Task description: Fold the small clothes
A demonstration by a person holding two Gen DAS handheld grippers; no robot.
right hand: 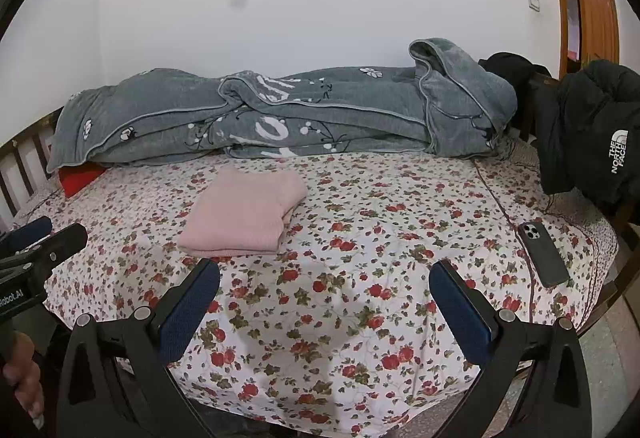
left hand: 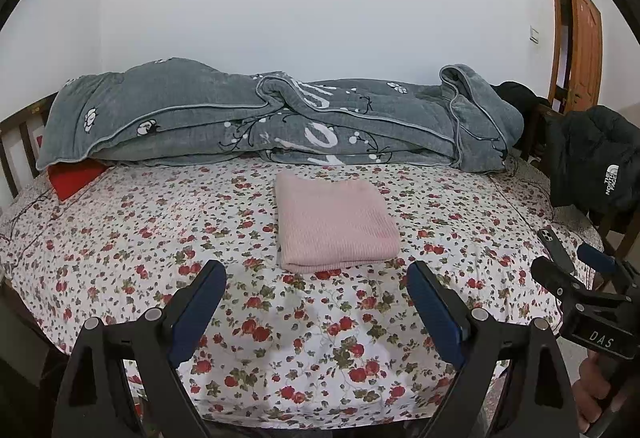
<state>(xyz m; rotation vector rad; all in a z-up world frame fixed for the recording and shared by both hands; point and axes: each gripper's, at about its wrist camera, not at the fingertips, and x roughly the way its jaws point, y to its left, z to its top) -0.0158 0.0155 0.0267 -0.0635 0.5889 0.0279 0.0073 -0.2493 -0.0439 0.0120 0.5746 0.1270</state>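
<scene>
Fabric point(left hand: 336, 222), pink and knitted, was seen already folded into a neat rectangle on the sheet point(left hand: 280, 326), lying ahead of the left gripper point(left hand: 316, 274) and just beyond its fingertips, not touched by them. From the right gripper point(right hand: 325, 274) it was placed ahead and off to the left of the jaws, well apart from them. Both pairs of jaws were held spread wide with nothing between the pads, and both were poised above the sheet near the bed's front edge. The task was judged to be at or near its end, since no loose edge or sleeve could be made out. Trouble was thought likeliest if the stack were gripped again: a pinch on the top layer alone would peel the fold open, and a drag across the sheet would skew the layers, the knit being soft and slack. The sheet itself might be caught by a low pad and bunched under the stack. A phone point(right hand: 544, 254) lay to the right of the right jaws, near the bed's edge, and could be knocked off by a careless sweep. A quilt point(left hand: 260, 118) was heaped beyond the stack, and a jacket point(right hand: 592, 134) hung far right.
</scene>
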